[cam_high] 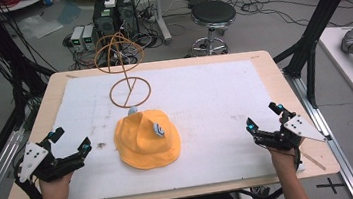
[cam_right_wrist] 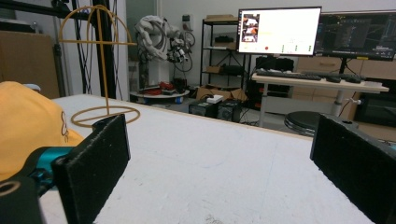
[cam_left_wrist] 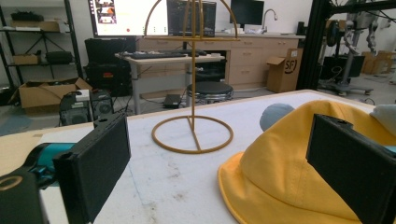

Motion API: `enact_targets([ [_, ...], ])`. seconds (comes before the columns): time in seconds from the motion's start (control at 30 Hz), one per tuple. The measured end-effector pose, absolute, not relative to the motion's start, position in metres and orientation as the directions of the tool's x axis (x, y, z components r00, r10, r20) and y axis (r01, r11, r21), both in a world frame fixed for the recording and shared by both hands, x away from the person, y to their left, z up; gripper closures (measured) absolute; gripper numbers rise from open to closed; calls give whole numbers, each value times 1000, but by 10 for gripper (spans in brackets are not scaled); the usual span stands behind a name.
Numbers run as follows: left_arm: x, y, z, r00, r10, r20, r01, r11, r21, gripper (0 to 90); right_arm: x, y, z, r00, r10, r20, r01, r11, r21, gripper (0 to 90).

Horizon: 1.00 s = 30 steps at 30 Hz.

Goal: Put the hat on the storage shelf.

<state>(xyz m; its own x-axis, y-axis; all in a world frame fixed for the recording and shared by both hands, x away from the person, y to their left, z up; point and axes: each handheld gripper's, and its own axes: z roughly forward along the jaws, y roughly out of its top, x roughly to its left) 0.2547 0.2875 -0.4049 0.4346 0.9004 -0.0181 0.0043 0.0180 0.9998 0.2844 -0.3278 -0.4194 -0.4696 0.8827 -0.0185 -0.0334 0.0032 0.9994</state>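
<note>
Yellow bucket hat (cam_high: 147, 139) lying flat on the white mat (cam_high: 214, 95) at table centre, just in front of the base ring of the brass wire hat stand (cam_high: 125, 67). Left gripper (cam_high: 72, 141) and right gripper (cam_high: 263, 120) rest near opposite table edges, well apart from the hat, jaws spread wide and empty, touching nothing. The likely step, hanging the hat on the stand, is best begun by pinching the brim at both sides, lifting level so the crown stays open
</note>
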Motion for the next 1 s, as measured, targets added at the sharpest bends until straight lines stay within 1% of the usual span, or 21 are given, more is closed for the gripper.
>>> enact_targets([
  [0.53,256,284,-402,454,890,-34,12,32,999,68,285,-327,-420,-475,880,-16,-28,3,1000,44],
  [0.77,259,266,-394,500,866,-21,12,17,1000,68,286,-326,-420,-478,878,-21,-29,8,1000,44],
  [1.0,266,244,-393,549,836,-5,35,-17,999,69,287,-326,-420,-477,878,-22,-26,11,1000,44],
])
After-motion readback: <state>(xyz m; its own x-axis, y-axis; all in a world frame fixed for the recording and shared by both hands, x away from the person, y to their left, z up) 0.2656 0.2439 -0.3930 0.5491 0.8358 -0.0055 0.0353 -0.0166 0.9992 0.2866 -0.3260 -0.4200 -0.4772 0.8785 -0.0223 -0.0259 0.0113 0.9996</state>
